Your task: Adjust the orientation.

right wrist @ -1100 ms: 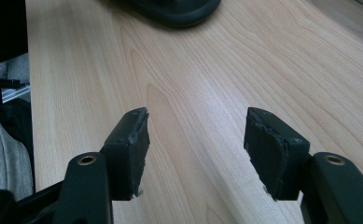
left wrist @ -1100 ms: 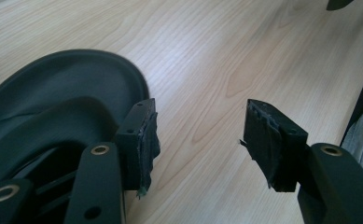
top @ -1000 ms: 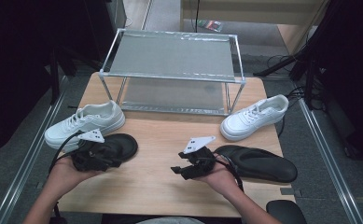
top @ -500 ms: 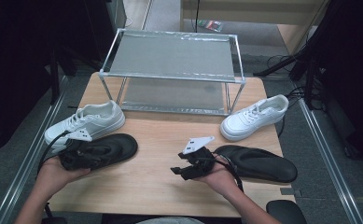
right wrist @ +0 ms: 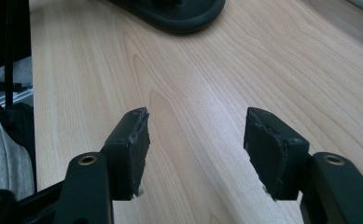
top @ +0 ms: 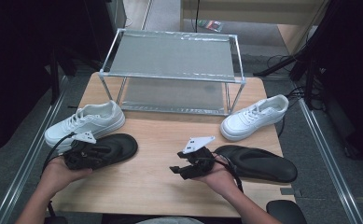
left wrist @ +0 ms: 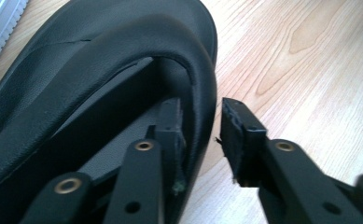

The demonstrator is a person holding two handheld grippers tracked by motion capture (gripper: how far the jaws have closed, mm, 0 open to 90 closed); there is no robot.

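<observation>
On the wooden table [top: 160,140], the left gripper [top: 79,156] sits at the heel end of a black slipper [top: 109,147], which lies on the left part of the tabletop just in front of a white sneaker [top: 88,122]. In the left gripper view the two jaws straddle the slipper's [left wrist: 100,70] padded side wall: one jaw is inside the shoe, against the inner face of the wall, and the other stands outside it over bare wood, with a thin strip of table showing between its pad and the wall. The jaws have just been closing around that wall, and the outer pad does not seem to press on it yet, though the angle makes that hard to judge. The right gripper [top: 188,165] rests low over the table near the front edge, held in the person's right hand [top: 221,177], its jaws spread wide with nothing but bare wood between them, as the right gripper view [right wrist: 195,140] shows. A second black slipper [top: 258,163] lies just to the right of that hand, flat on the table. A second white sneaker [top: 254,116] stands behind it, near the right front leg of a two-tier metal shoe rack [top: 170,56] that takes up the far half of the table.
</observation>
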